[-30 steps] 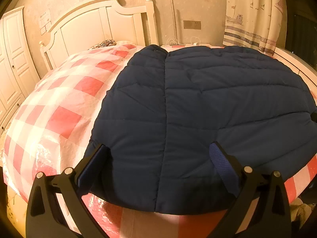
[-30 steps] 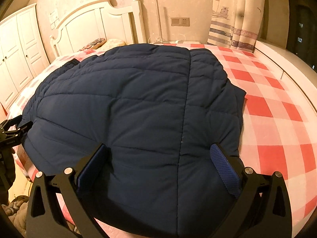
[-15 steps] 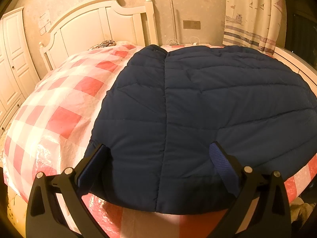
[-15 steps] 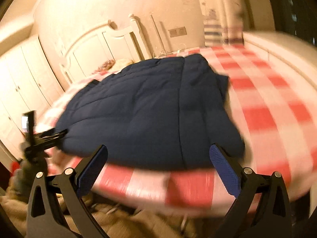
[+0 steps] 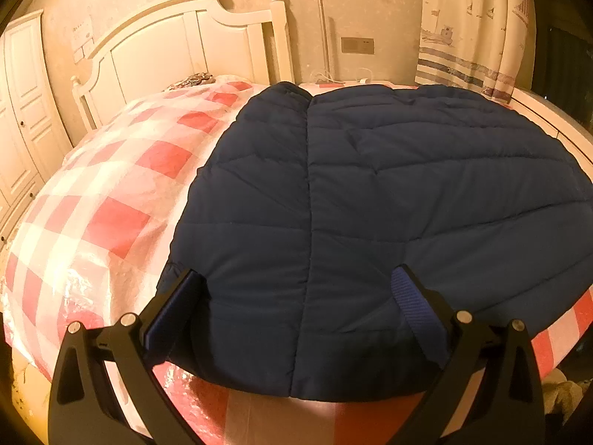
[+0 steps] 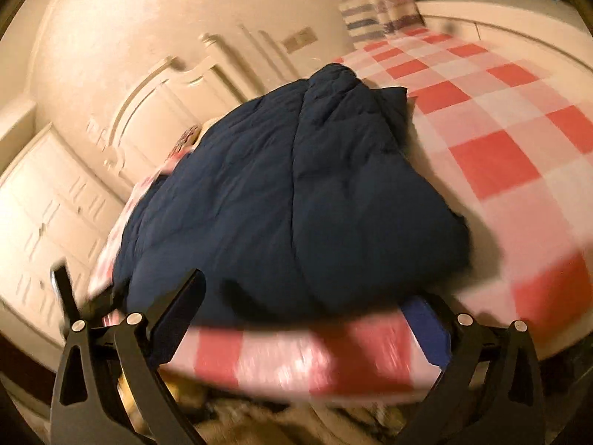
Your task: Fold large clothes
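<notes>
— Where's the quilted navy jacket [image 5: 370, 204]?
— Flat on the checked bedspread [image 5: 118, 193], its hem at the bed's near edge.
— And the left gripper [image 5: 296, 304]?
— Fingers spread wide over that hem, holding nothing.
— The right gripper [image 6: 304, 319]?
— Also wide and empty, short of the hem; that view is blurred.

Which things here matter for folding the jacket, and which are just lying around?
For the job:
- jacket, spread flat
- bed beneath it
- left gripper, open
- right gripper, open

Just there:
- headboard
- curtain
- wardrobe
- wall switch
- patterned item by the headboard
</notes>
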{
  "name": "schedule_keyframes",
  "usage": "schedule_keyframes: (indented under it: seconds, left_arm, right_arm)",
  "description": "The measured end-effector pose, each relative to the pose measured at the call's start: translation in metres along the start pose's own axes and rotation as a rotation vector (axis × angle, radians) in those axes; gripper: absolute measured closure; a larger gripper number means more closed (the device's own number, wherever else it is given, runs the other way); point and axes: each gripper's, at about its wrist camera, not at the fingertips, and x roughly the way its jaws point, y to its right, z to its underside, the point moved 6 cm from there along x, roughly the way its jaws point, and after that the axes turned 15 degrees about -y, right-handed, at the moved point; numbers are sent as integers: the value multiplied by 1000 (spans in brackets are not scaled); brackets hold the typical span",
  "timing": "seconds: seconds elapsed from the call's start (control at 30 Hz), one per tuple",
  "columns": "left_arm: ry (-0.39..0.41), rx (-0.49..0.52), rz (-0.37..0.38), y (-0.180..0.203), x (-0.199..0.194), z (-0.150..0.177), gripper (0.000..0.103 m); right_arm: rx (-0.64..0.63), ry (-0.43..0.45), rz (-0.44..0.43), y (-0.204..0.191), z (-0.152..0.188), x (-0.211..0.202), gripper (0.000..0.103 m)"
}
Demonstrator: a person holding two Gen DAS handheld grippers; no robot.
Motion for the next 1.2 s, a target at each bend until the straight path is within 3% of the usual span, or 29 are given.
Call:
schedule_keyframes:
  seconds: [0.1,0.17,0.23,0.27,0.3,0.4,0.57,0.7,0.8,0.87,0.93,1.03,1.13,1.2]
  left_arm:
    - [5,5,5,0,1,0,2]
    - [4,7,8,1,1,0,2]
    - [-6,8,9,1,-1,-1,2]
    - [-18,5,8,0,-4,-2,2]
    - [-22,0,8,0,-8,-4,2]
    - [30,8,44,10,-32,-17,3]
    - [82,91,100,62,-60,-69,2]
    - [53,155,107,113,-43,-108,2]
    - [-8,214,30,150,-11,-114,2]
    - [-85,259,24,170,20,-103,2]
    - [-35,291,6,175,18,-97,3]
    - [-24,251,95,153,5,-99,4]
    - [58,91,223,92,-29,-108,5]
    - [124,-37,264,32,-53,-114,5]
  right_arm:
    - [86,64,19,-3,-23,14,4]
    - [114,119,-14,-11,-35,23,4]
    - [126,153,-56,-11,-38,26,20]
    - [138,168,-83,-6,-37,24,39]
    - [149,177,-145,0,-37,21,49]
    - [153,209,-269,11,-31,4,67]
    - [90,290,-368,0,-23,-40,71]
    - [20,346,-345,-6,-24,-71,71]
    - [15,380,-338,-4,-23,-87,71]
    - [14,385,-324,-1,-23,-93,71]
    - [-13,376,-277,-9,-24,-93,71]
    - [-102,387,-226,-40,-30,-99,71]
    - [-279,390,-127,-98,-36,-101,71]
    - [-400,379,-66,-141,-38,-95,71]
